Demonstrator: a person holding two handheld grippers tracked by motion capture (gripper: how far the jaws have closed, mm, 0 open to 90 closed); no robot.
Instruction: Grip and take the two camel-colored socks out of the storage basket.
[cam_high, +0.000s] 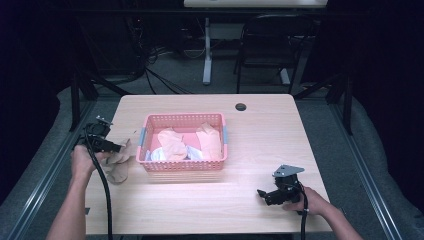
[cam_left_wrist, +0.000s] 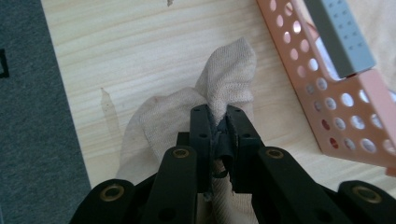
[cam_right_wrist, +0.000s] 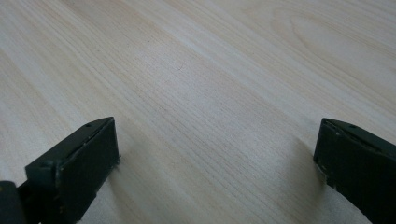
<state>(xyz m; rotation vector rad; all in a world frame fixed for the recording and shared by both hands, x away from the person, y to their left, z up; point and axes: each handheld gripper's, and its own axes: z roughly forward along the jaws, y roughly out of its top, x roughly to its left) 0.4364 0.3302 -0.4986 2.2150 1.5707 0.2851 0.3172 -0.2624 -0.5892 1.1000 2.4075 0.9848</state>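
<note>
A beige sock (cam_left_wrist: 224, 79) (cam_high: 119, 164) lies bunched on the wooden table (cam_high: 260, 130), just left of a pink perforated basket (cam_high: 184, 167) (cam_left_wrist: 336, 107). My left gripper (cam_left_wrist: 218, 114) (cam_high: 116, 148) is shut on a fold of that sock, low over the table near its left edge. Inside the basket lie peach-coloured socks (cam_high: 172, 142) and some white cloth (cam_high: 156, 155). Near the front right of the table my right gripper (cam_high: 262, 193) (cam_right_wrist: 217, 154) rests low with its jaws wide apart and only bare wood between them.
A round cable hole (cam_high: 241, 106) sits at the table's back edge. A chair (cam_high: 270, 45) and a desk leg (cam_high: 207, 50) stand beyond the table. Grey floor (cam_left_wrist: 32, 140) borders the table's left edge. Bare wood lies between the basket and the right gripper.
</note>
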